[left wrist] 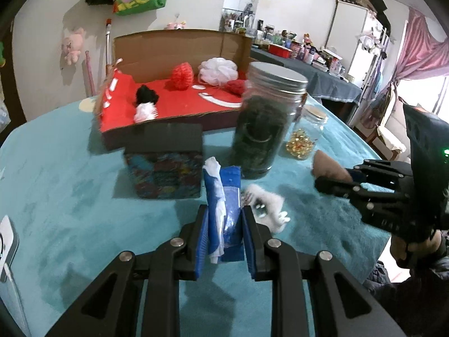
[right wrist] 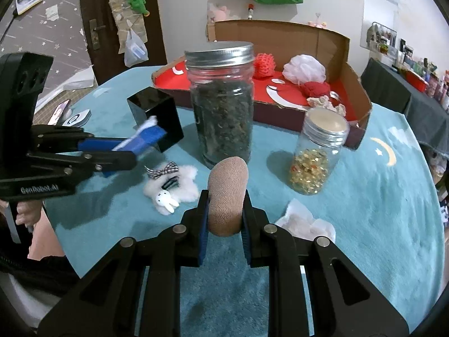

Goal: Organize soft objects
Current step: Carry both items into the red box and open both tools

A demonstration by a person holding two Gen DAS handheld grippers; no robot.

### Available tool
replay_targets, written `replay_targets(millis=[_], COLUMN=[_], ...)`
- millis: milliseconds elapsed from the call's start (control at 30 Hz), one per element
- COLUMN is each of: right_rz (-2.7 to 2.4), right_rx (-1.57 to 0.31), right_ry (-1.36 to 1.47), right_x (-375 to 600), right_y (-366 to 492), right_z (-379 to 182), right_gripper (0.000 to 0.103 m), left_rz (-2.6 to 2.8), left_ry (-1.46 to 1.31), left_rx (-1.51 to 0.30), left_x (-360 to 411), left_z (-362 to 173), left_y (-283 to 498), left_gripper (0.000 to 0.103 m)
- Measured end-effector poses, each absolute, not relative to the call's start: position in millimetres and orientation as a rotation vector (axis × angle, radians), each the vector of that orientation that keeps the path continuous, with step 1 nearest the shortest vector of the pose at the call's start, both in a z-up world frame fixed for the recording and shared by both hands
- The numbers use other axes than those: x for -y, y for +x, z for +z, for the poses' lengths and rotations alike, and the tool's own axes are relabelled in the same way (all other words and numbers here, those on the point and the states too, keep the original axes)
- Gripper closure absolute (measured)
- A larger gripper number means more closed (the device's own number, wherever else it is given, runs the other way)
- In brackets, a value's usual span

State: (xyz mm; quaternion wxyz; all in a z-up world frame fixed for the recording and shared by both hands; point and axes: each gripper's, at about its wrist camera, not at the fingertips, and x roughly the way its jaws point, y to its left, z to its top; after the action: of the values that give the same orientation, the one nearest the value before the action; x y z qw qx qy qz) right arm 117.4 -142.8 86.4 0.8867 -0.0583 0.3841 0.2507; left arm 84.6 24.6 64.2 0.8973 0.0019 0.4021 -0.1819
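Left hand-held gripper (left wrist: 221,219): clenched on a blue tissue pack (left wrist: 228,196) with white tissue sticking out of its top, held above the worktop (left wrist: 70,210).
Right hand-held gripper (right wrist: 224,210): clenched on a tan pad (right wrist: 227,196), held upright above the worktop, just in front of the big jar.
Box (right wrist: 350,90): open cardboard tray with a red floor at the far side of the worktop; it holds a white pouf (right wrist: 304,68), a red mesh ball (right wrist: 263,64), a red yarn ball (right wrist: 315,88), and a black-and-white fluffy thing (left wrist: 144,101).
Big jar (right wrist: 221,112): metal lid on, filled with dark dried leaves.
Small jar (right wrist: 317,154): lid on, about half full of golden beads.
Black box (left wrist: 165,163): patterned sides, dark lid, left of the big jar.
Fluffy toy (right wrist: 168,188): white, with a checked bow and a small rabbit, lying on the worktop between the two grippers.
Crumpled tissue (right wrist: 306,221): on the worktop right of the right gripper.
In the way: both jars stand between the grippers and the box.
Count: two jars, two boxes, four soft things in the tray.
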Motion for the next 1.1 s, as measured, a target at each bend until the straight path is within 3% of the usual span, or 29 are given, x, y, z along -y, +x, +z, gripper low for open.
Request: replay_targets(millis=[400,1100], right_rz=[0.436,0.369], right_rx=[-0.837,-0.902], right_ry=[-0.088,-0.118], right_x=[178,231], right_y=[125,182], right_z=[82,76], right_gripper=[0.084,0.084], left_rz=[-0.249,-0.331], left_ry=[-0.023,0.115], left_rx=[-0.878,-0.881], left_x=[-75,-112], left_z=[54,58], left_y=[87,159], left_gripper=[0.079,0.079])
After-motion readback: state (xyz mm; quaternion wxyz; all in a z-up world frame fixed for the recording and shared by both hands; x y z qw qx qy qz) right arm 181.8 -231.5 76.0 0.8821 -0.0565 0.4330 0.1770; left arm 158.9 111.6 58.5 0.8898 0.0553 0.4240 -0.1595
